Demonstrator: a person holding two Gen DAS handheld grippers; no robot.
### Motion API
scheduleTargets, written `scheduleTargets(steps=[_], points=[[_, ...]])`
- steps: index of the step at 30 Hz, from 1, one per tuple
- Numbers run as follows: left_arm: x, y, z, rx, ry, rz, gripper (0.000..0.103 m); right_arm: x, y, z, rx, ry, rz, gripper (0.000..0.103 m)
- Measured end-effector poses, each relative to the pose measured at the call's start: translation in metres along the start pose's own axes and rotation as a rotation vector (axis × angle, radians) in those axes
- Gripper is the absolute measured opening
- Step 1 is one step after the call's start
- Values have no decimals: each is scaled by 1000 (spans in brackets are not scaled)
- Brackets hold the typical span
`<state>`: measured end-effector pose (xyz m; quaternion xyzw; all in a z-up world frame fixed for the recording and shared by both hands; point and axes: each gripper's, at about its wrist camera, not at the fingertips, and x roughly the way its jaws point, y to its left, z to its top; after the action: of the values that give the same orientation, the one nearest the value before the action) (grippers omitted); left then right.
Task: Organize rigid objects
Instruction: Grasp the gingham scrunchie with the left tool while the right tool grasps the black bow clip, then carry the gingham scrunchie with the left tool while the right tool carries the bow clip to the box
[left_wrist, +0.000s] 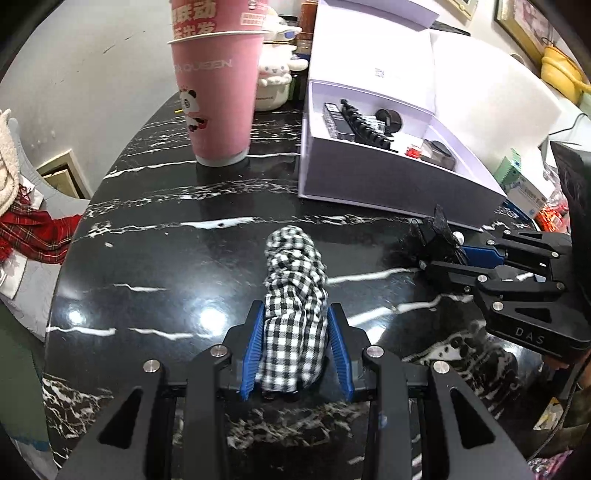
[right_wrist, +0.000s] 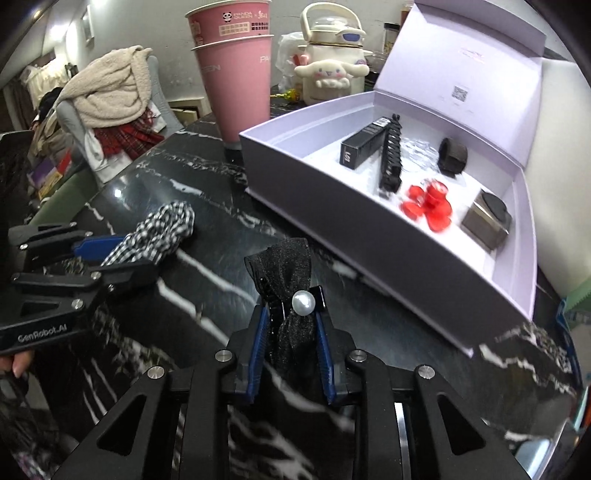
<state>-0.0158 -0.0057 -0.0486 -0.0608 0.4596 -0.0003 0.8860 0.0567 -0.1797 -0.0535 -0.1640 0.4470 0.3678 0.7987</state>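
A black bow hair clip (right_wrist: 286, 295) with a white pearl at its knot sits clamped between the blue pads of the right gripper (right_wrist: 290, 321), whose fingers are closed on it; the clip is just in front of the open white box (right_wrist: 369, 236), near its long front wall, over the black marble table (right_wrist: 207, 295); whether it touches the tabletop cannot be told. The left gripper (left_wrist: 295, 332) has its fingers pressed against both sides of a black-and-white checked fabric hair piece (left_wrist: 295, 288); this piece is also in front of the box, further from its front wall than the bow clip, and on the side toward the pink cups; its far end points toward the box.

Inside the box lie a slim black carton (right_wrist: 364, 142), a long black toothed clip (right_wrist: 391, 158), a clear clip beside it, a dark round band (right_wrist: 452, 157) near the back wall, a red flower-shaped clip (right_wrist: 428, 203) nearer the front, and a grey square case (right_wrist: 487, 219) at the end far from the cups; the box lid (right_wrist: 469, 74) stands raised behind them.

Two stacked pink paper cups (left_wrist: 218, 92) stand on the table just beside the box's end wall; a cream cartoon-dog kettle (right_wrist: 332, 70) sits behind the box and cups; past the table edge beyond the cups, a cream fleece and a red tartan scarf (right_wrist: 125, 138) are heaped on a chair.
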Motion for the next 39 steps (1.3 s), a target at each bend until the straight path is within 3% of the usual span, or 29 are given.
scheduleTargets(steps=[10, 15, 16, 19, 24, 27, 29, 34, 36, 37, 39], points=[[-10, -29, -19, 86, 27, -58, 34, -21, -1, -28, 31, 8, -24, 25], [-10, -38, -23, 111, 22, -41, 34, -27, 3, -39, 12, 6, -39, 26], [-9, -40, -23, 116, 21, -35, 34, -27, 4, -40, 10, 4, -40, 28], [-6, -43, -20, 131, 19, -8, 35, -26, 3, -40, 17, 2, -32, 48], [-2, -45, -17, 139, 10, 6, 36, -23, 7, -36, 17, -1, -24, 51], [0, -45, -14, 140, 14, -4, 53, -21, 9, -35, 17, -6, -19, 55], [4, -46, -13, 135, 27, -14, 78, -20, 10, -35, 15, -10, -20, 56], [5, -47, -13, 140, 8, -16, 78, -19, 9, -34, 11, -21, -26, 56], [4, -46, -13, 136, -1, -16, 69, -18, 8, -34, 13, -25, -28, 55], [4, -46, -13, 137, -9, -7, 55, -18, 8, -33, 9, -28, -32, 53], [3, -45, -11, 130, -22, 10, 29, -18, 10, -33, -6, -36, -41, 39]])
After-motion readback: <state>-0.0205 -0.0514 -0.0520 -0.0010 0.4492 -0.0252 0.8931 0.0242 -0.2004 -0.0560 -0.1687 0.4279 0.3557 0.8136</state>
